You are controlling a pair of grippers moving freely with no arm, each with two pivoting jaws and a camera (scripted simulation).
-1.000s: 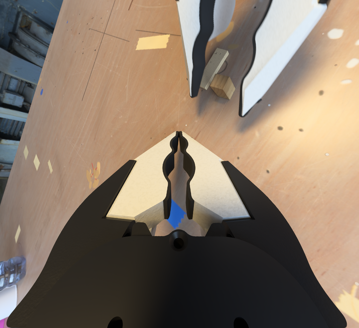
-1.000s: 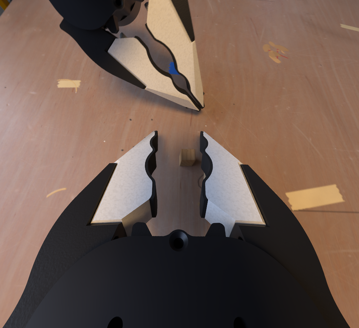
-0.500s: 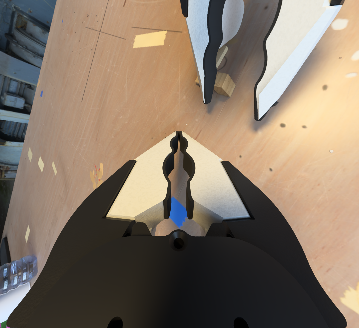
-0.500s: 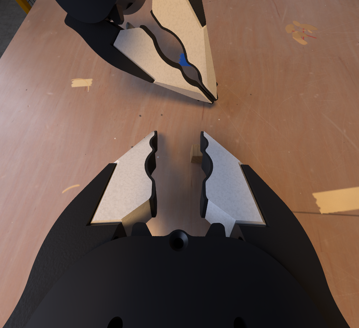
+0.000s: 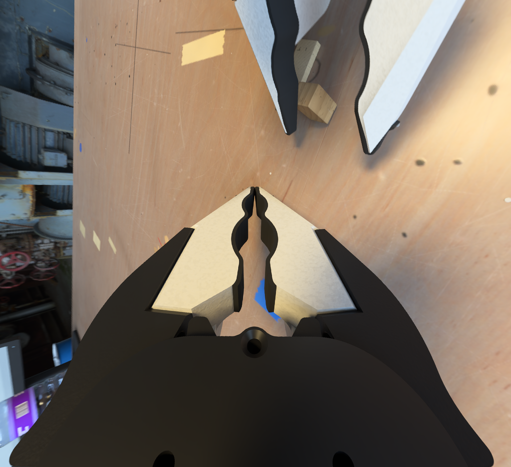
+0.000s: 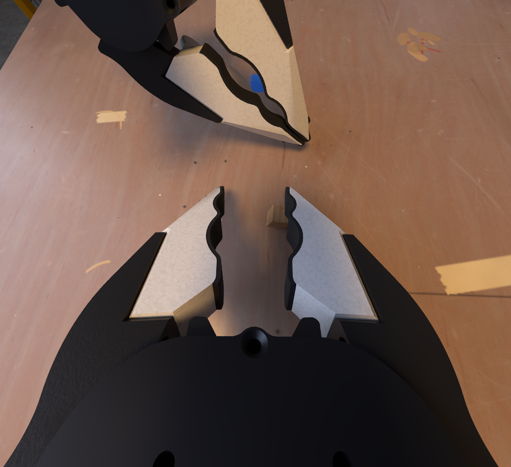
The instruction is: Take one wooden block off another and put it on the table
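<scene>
1. My left gripper point(image 5: 253, 188) sits at the centre of its own view with both fingertips pressed together and nothing between them. A blue patch point(image 5: 262, 297) shows through the gap lower down between the fingers.
2. My right gripper point(image 6: 254, 191) is spread wide in the middle of its view, holding nothing.
3. In the left wrist view, upper right of the frame, two wooden pieces lie on the table point(image 5: 171, 127): a small wooden cube point(image 5: 318, 102) and, just above it in the frame, a paler flat wooden block point(image 5: 305, 60). Both sit between the right gripper's open fingers, close against the darker-edged finger point(image 5: 282, 67). I cannot tell whether cube and block touch.
4. In the right wrist view only the cube point(image 6: 276, 216) shows, just inside the right-hand finger near its tip.
5. A tan tape strip point(image 5: 203, 47) lies upper centre in the left view, well left of the blocks.
6. In the right view, the left gripper point(image 6: 304, 140) rests tip-down in the upper middle.
</scene>
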